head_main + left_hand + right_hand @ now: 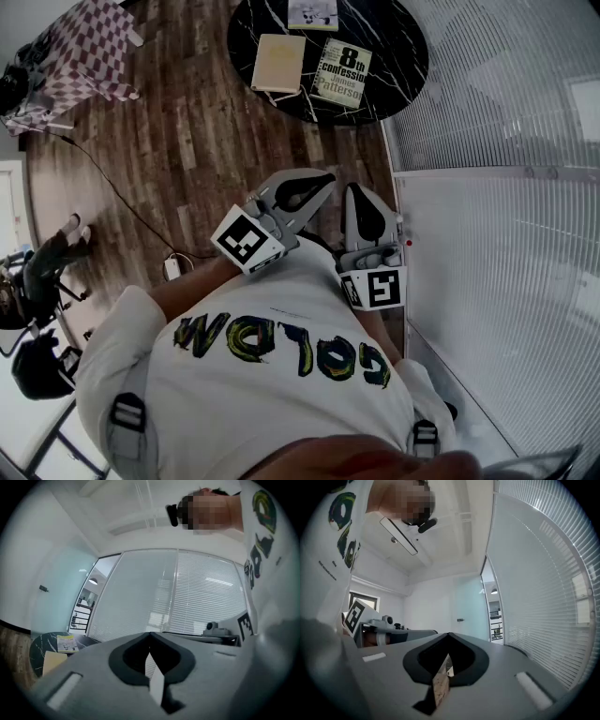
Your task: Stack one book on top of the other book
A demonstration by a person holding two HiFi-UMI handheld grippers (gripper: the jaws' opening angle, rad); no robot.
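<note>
Round black white-veined marble table point(398, 56) stood on a wood-plank floor point(187, 141). Three books lay flat on it. Plain cream book point(278, 63) was at the left edge, dark white-titled paperback point(342, 73) just beside it at the near edge, and pale thin book point(313, 13) at the far edge.

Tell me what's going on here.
A person stands back from a round black table, holding the left gripper and right gripper close to the chest, both shut and empty. On the table a cream book, a paperback and a thin booklet lie side by side, none stacked. Nothing is picked up yet.
</note>
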